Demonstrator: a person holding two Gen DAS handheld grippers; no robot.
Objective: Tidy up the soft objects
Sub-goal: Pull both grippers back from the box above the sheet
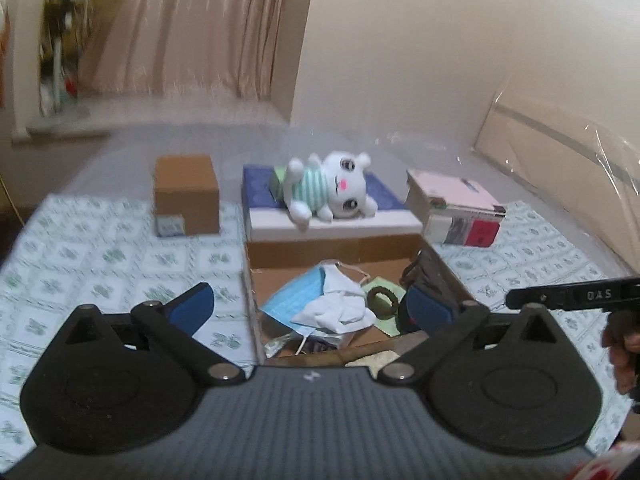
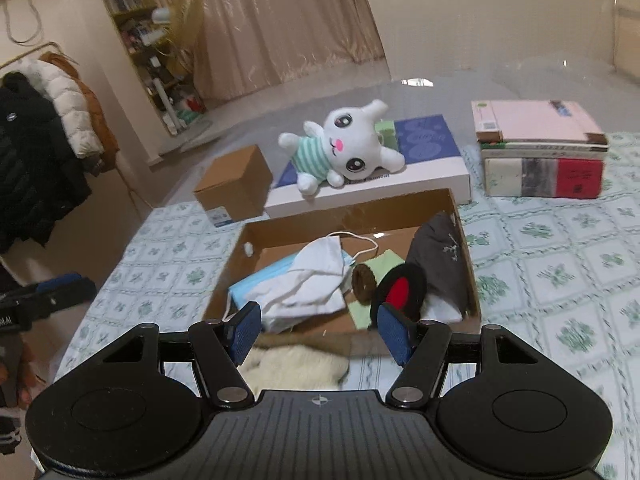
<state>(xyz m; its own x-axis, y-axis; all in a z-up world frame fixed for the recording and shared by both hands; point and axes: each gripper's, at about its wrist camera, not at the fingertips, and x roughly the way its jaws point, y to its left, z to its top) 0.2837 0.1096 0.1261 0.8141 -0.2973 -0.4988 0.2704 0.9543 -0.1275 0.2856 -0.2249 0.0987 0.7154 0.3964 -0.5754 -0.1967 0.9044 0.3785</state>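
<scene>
Both the left hand-held gripper (image 1: pixel 310 312) and the right hand-held gripper (image 2: pixel 320 330) hover empty, jaws spread, before the cardboard tray (image 2: pixel 344 208) of face masks (image 2: pixel 308 280).

The left gripper (image 1: pixel 310 310) hangs wide open and empty above an open cardboard tray (image 1: pixel 328 246) holding face masks (image 1: pixel 320 304). Beyond it, a white plush toy (image 1: pixel 340 190) lies on a flat box (image 1: pixel 264 192).

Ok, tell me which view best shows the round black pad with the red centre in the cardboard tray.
The right wrist view: the round black pad with the red centre faces the camera, only its lower edge hidden. In the left wrist view the left hand-held gripper's right finger covers almost all of it.
</scene>
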